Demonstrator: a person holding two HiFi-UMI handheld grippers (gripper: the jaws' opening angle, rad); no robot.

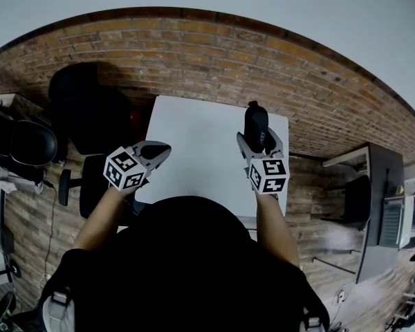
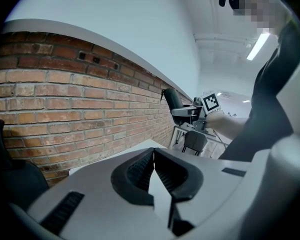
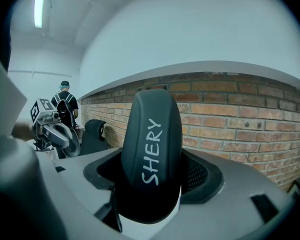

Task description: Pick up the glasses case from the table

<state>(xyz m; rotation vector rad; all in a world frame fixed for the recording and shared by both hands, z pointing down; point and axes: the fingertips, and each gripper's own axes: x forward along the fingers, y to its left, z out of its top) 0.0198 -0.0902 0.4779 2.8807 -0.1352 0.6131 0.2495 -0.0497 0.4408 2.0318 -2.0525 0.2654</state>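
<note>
The black glasses case (image 1: pixel 256 122) is off the white table (image 1: pixel 194 144), held above its right side. My right gripper (image 1: pixel 260 138) is shut on it, and the case sticks out past the fingertips. In the right gripper view the case (image 3: pixel 152 154) stands between the jaws with "SHERY" written on it in white. My left gripper (image 1: pixel 154 152) hovers over the table's left edge with nothing in it, and its ribbed pads (image 2: pixel 140 170) meet in the left gripper view. From there the right gripper (image 2: pixel 190 113) shows far off with the case (image 2: pixel 172 99).
A brick floor surrounds the table. A black office chair (image 1: pixel 90 116) stands left of the table and a dark cabinet (image 1: pixel 377 206) to the right. A person (image 3: pixel 65 104) stands far off in the right gripper view.
</note>
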